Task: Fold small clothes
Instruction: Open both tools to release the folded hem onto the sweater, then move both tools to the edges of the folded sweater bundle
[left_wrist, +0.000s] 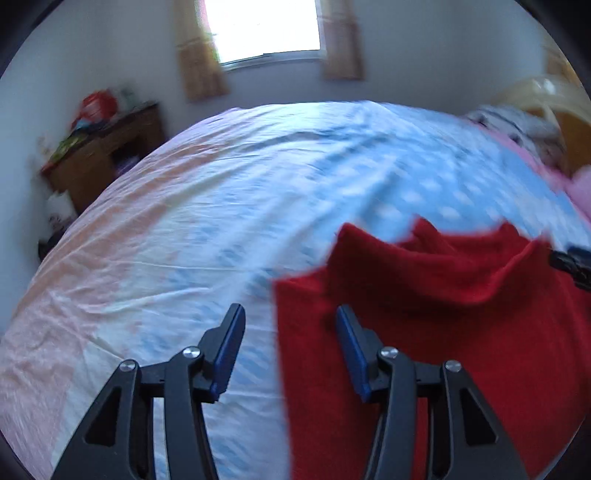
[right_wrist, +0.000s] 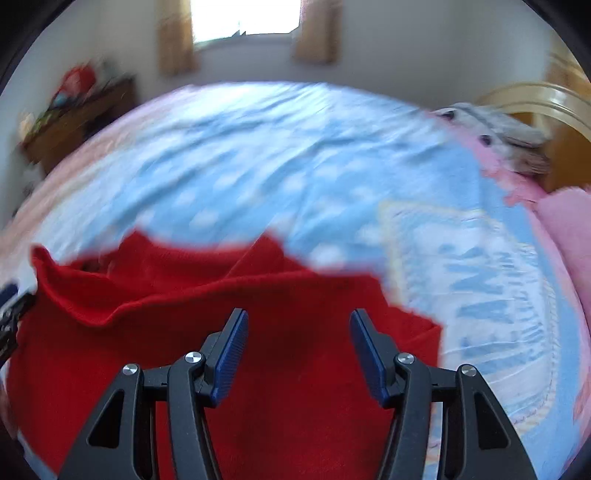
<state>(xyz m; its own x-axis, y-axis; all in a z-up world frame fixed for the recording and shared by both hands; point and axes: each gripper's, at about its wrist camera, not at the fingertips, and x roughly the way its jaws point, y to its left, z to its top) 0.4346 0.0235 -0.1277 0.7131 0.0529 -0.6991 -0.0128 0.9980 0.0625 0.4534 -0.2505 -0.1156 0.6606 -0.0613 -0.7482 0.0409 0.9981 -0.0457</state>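
Red garment (right_wrist: 258, 369) blurred (bottom cut off), on patterned bedsheet (left_wrist: 184, 229)

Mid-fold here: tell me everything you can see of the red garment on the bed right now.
The red garment is one solid red, in a soft, fleecy-looking knit. It lies on the blue-and-white bed sheet, mostly flat, with its far edge rumpled into raised folds and peaks. Motion blur hides seams and details. The left gripper stands open at the garment's left edge; the right gripper stands open above its middle. Neither grips it.
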